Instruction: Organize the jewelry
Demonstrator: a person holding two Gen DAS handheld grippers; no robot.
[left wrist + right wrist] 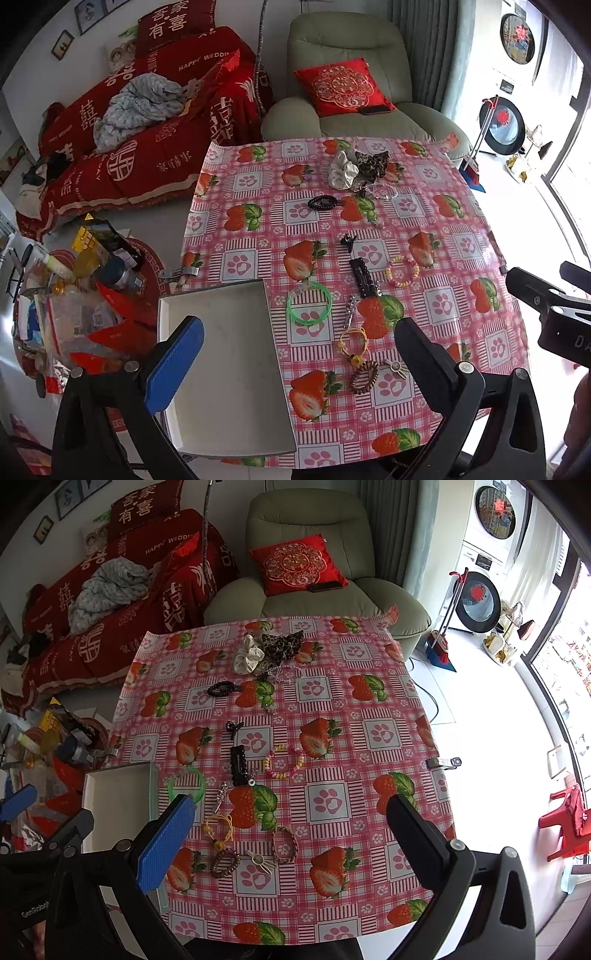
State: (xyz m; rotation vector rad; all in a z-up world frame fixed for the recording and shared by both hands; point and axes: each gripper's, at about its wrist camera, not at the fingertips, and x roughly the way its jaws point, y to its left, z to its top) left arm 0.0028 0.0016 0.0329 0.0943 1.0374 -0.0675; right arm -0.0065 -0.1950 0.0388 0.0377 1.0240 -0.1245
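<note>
Both the left tongs [299,354] and the right tongs [291,834] hang wide and empty above the near edge of the table [369,709], so nothing seems gathered yet; the grey tray [229,369] at the near left lies bare. The next move likely calls for lowering onto a near piece, the brown coil band [224,862] or yellow cord bracelet [218,827], and carrying it to the tray. Only the right wrist view shows the braided bracelet [285,845]; farther off lie the green bangle [309,303], bead bracelet [402,271] and scrunchies [251,655].
</note>
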